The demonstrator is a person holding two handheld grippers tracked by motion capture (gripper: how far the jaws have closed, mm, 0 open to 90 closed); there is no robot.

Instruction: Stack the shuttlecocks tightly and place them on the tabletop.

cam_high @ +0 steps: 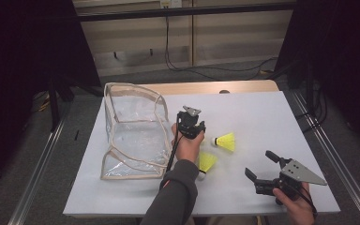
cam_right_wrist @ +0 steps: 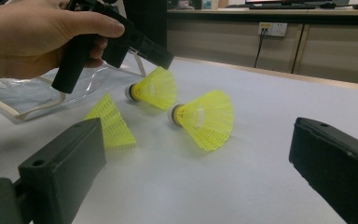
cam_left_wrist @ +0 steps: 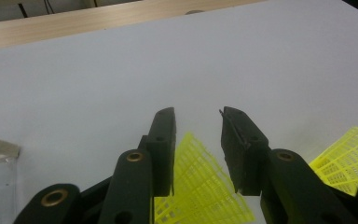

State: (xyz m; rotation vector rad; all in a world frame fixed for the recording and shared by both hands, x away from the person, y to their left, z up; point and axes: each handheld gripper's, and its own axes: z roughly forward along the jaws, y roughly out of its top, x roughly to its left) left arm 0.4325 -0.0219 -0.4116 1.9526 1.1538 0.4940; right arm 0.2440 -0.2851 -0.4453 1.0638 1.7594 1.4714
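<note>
Three yellow shuttlecocks lie on the white table [cam_high: 262,108]. One shuttlecock [cam_high: 225,141] lies right of my left gripper [cam_high: 191,127], and a second [cam_high: 207,162] lies by that wrist. In the left gripper view my left gripper [cam_left_wrist: 198,116] points down with its jaws apart, over the third shuttlecock [cam_left_wrist: 200,186], whose skirt shows in the gap; the pads do not press on it. The right gripper view has that same shuttlecock [cam_right_wrist: 154,88] just under the left gripper [cam_right_wrist: 156,53]. My right gripper [cam_high: 258,164] rests open at the front right, nothing between its fingers.
A clear plastic bag [cam_high: 131,131] with beige trim stands open on the table's left half, just left of my left hand. Bare wooden tabletop [cam_high: 206,87] shows at the far edge. Metal rails run along both sides of the table.
</note>
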